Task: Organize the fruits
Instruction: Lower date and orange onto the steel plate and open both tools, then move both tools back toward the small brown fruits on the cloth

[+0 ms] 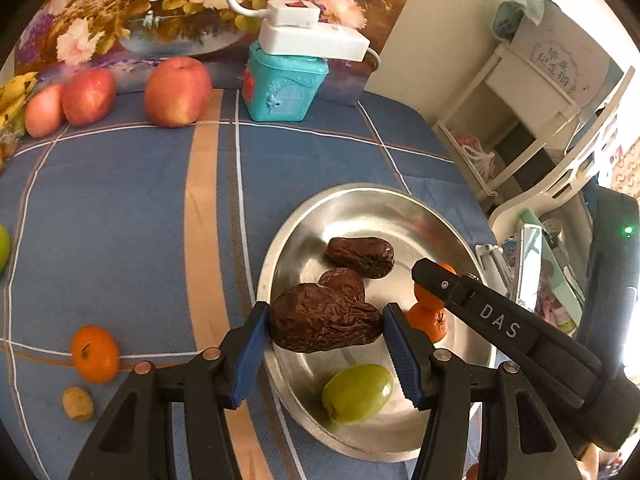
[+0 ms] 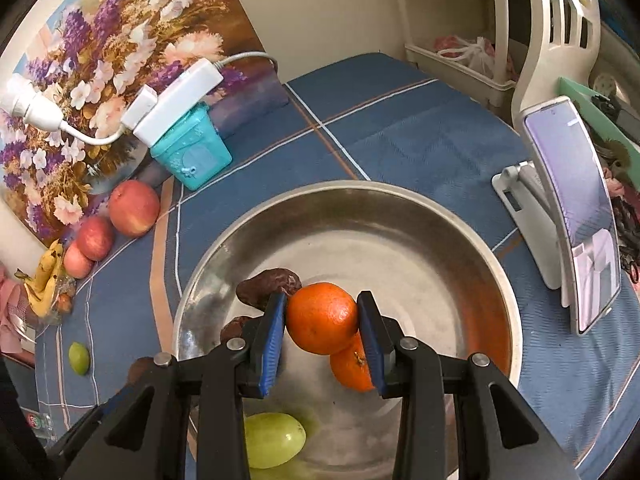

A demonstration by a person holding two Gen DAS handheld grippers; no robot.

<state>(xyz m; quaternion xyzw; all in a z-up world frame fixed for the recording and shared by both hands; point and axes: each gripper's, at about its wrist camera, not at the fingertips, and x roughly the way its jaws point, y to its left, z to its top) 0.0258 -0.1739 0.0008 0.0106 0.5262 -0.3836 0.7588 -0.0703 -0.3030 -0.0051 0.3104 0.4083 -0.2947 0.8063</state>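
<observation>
My left gripper is shut on a large wrinkled brown date, held over the near-left rim of a steel bowl. In the bowl lie two more dates, a green fruit and a small orange. My right gripper is shut on another small orange, held above the steel bowl. Under it rests the bowl's orange, with a date to the left and the green fruit nearer. The right gripper's black finger reaches in from the right in the left wrist view.
On the blue checked cloth lie an orange, a small tan nut and a green fruit. Three apples, bananas and a teal box under a white power strip stand at the back. A phone on a stand is right of the bowl.
</observation>
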